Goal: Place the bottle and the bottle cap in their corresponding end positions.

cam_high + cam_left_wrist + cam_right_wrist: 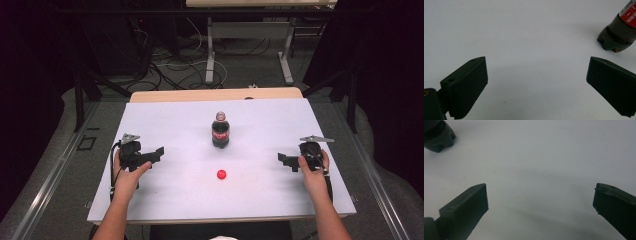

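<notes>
A dark cola bottle (220, 131) with a red label stands upright near the middle of the white table (165, 120), its neck bare of a cap. A small red cap (221, 174) lies on the table in front of it. My left gripper (159, 153) rests at the table's left, held in a hand, jaws wide open and pointing at the bottle. In the left gripper view the bottle's base (617, 37) sits at the upper right, beyond my left gripper (536, 82). My right gripper (282, 161) rests at the right, also open, and the bottle's base (436, 137) is at the upper left, far from my right gripper (540, 207).
The white sheet covers a wooden table whose far edge (215, 94) shows behind the bottle. Beyond it are table legs (210, 60) and loose cables (170, 70) on a dark floor. Bare white surface lies between both grippers and the bottle.
</notes>
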Tool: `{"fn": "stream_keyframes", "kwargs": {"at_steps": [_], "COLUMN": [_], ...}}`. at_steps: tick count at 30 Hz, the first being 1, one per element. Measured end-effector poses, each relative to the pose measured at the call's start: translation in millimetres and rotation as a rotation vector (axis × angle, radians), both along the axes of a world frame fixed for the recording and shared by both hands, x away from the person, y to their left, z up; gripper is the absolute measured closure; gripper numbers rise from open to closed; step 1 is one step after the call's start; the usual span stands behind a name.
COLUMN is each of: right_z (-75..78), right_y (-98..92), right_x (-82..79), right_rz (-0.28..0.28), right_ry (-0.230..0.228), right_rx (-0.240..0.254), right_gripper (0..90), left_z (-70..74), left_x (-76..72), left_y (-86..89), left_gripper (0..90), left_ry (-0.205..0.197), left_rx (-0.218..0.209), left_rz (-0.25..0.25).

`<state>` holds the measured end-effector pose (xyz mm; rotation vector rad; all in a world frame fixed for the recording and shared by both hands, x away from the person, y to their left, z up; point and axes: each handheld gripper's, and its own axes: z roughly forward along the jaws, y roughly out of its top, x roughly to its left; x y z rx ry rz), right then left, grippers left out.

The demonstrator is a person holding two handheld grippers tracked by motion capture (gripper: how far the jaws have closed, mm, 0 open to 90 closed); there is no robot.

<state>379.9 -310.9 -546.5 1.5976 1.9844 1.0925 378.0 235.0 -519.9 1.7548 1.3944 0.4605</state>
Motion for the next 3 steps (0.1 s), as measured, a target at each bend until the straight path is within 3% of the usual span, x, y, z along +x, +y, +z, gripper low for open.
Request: {"fn": "stream_keyframes", "kwargs": {"at_steps": [3], "right_z": [-0.3], "right_y": [1.5], "right_x": [0.3], "right_rz": [0.005], "right_ry": [-0.002], "right_rx": [-0.004], "right_gripper": [0.0], "left_z": [-0.6], "left_x": [0.4], "left_y": [0.2], "left_gripper": [3.7], "left_ry": [0.004], "left_rx": [0.004], "left_rz": [0.0]}}
